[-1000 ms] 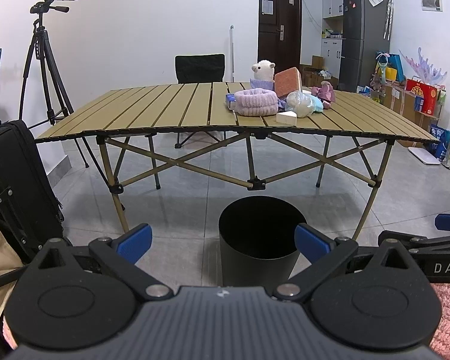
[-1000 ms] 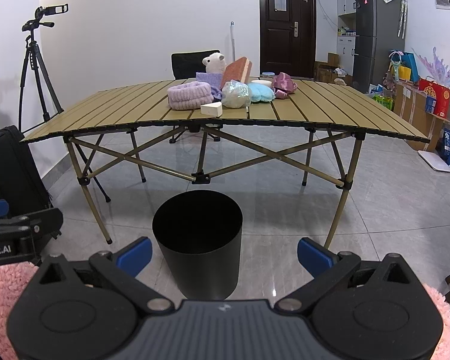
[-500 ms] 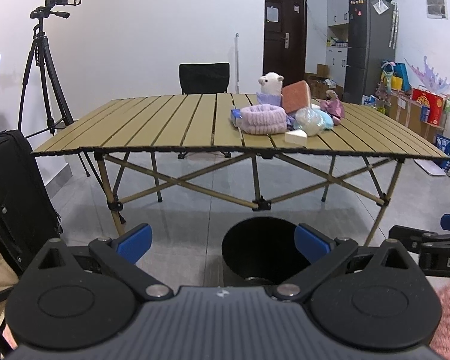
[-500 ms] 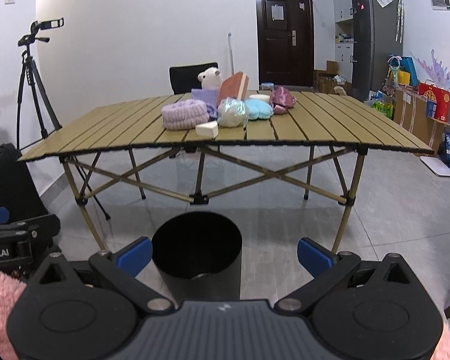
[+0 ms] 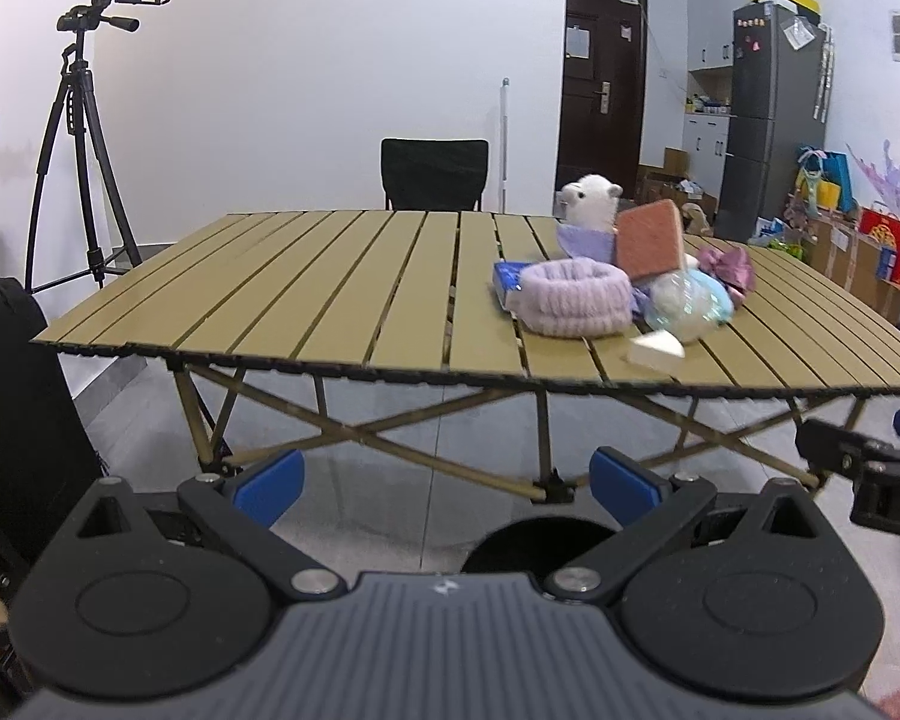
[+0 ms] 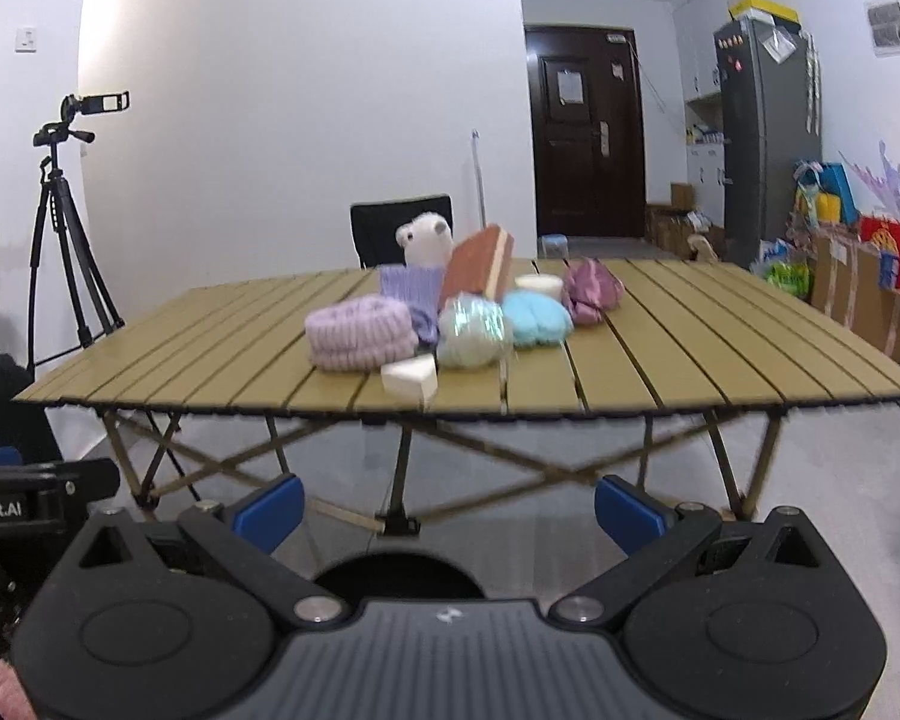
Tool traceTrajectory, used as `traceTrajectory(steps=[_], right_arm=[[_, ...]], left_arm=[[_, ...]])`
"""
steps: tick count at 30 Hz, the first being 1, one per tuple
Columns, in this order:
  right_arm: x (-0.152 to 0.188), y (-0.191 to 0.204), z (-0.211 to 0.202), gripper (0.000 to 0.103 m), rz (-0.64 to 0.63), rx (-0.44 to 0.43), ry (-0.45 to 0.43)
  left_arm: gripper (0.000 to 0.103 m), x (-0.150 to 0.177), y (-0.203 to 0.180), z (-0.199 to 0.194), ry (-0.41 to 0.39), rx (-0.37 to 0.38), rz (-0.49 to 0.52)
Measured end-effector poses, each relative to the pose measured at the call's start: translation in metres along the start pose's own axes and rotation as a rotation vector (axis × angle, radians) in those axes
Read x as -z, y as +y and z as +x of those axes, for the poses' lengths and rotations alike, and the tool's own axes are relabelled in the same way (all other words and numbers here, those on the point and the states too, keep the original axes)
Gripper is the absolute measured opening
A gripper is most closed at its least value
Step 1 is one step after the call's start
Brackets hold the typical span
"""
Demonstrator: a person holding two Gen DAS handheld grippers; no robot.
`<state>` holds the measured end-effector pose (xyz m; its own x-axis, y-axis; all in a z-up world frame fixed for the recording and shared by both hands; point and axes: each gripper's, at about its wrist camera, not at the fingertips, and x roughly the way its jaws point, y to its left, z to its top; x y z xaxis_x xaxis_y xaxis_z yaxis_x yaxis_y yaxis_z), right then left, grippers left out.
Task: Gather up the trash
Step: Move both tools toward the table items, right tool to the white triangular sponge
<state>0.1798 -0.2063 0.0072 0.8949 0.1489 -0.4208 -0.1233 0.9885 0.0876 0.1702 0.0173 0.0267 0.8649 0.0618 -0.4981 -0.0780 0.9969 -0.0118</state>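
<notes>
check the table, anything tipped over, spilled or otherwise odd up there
No spill or damage shows. One oddity: the brown sponge block stands tilted, propped in the heap beside the purple headband. The white wedge lies apart, near the table front edge.

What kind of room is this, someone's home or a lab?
Probably a lived-in apartment used for recording: a fridge and front door at the back, a folding table mid-room, and a camera on a tripod watching it.
</notes>
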Motion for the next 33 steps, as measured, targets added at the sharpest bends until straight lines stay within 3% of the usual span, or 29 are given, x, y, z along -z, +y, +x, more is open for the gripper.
traceTrajectory(steps=[8, 12, 18, 23, 26, 33], right_arm=[[-0.041, 0.006, 0.076, 0.103, -0.051, 0.003, -0.133], [-0.047, 0.012, 0.113, 0.1, -0.064, 0.001, -0.142], [-0.03, 0.026, 0.168, 0.082, -0.108, -0.007, -0.083], [-0.021, 0.036, 0.192, 0.05, -0.122, 0.007, -0.037], [-0.019, 0.04, 0.193, 0.04, -0.132, 0.003, -0.042], [-0.022, 0.036, 0.18, 0.033, -0.097, 0.002, -0.062]], left_arm=[[0.103, -0.044, 0.006, 0.063, -0.024, -0.028, -0.024], [0.103, -0.065, 0.013, 0.095, -0.012, -0.034, -0.044], [0.103, -0.073, 0.021, 0.128, -0.002, -0.037, -0.046], [0.103, -0.067, 0.028, 0.14, 0.034, -0.04, -0.058], [0.103, -0.065, 0.03, 0.144, 0.05, -0.042, -0.064], [0.103, -0.068, 0.023, 0.147, 0.064, -0.025, -0.073]])
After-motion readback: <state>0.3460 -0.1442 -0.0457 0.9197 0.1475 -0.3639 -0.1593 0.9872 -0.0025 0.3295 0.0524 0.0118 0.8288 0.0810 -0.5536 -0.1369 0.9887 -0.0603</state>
